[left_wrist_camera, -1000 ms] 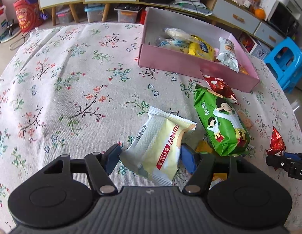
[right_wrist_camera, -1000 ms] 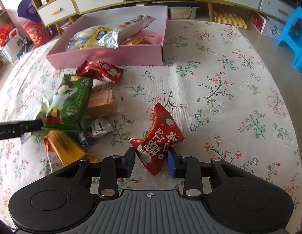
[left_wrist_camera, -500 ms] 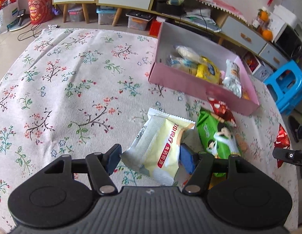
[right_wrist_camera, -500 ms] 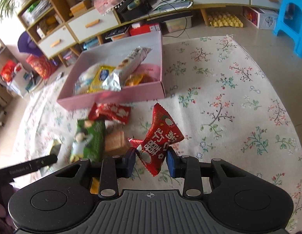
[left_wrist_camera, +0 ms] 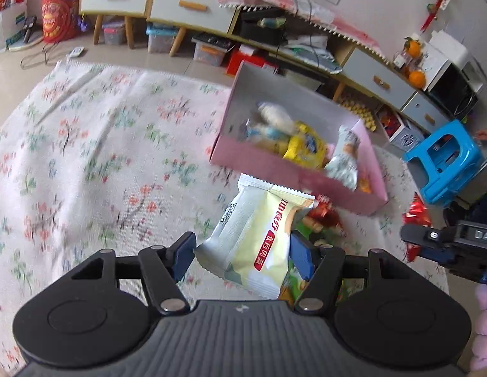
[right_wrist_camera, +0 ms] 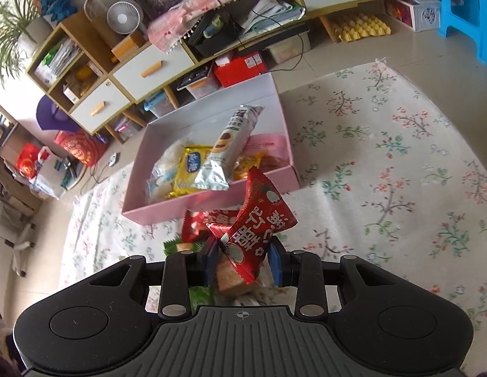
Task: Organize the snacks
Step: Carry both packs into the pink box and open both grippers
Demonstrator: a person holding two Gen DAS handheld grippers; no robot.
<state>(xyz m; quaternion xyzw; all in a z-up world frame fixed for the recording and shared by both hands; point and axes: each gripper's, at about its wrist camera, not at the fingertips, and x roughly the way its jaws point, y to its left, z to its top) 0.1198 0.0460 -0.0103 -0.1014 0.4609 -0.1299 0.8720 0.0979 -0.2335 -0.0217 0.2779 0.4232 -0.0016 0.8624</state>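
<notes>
My left gripper (left_wrist_camera: 241,253) is shut on a white and pale yellow snack packet (left_wrist_camera: 259,235) and holds it in the air, short of the pink box (left_wrist_camera: 268,160). My right gripper (right_wrist_camera: 243,260) is shut on a red snack packet (right_wrist_camera: 256,226) and holds it above the near wall of the pink box (right_wrist_camera: 186,205). The box holds several snacks, among them a yellow packet (right_wrist_camera: 190,169) and a long silver packet (right_wrist_camera: 227,147). The right gripper (left_wrist_camera: 444,242) with its red packet (left_wrist_camera: 416,216) shows at the right of the left wrist view.
The floral tablecloth (right_wrist_camera: 384,172) covers the table. A red packet (right_wrist_camera: 202,220), a green packet (right_wrist_camera: 174,245) and a wafer packet (right_wrist_camera: 230,278) lie in front of the box, partly hidden. A blue stool (left_wrist_camera: 444,157) and low cabinets (left_wrist_camera: 155,0) stand beyond the table.
Both grippers have risen with their packets and moved toward the pink box. The loose snacks on the cloth have dropped below and behind the held packets.
</notes>
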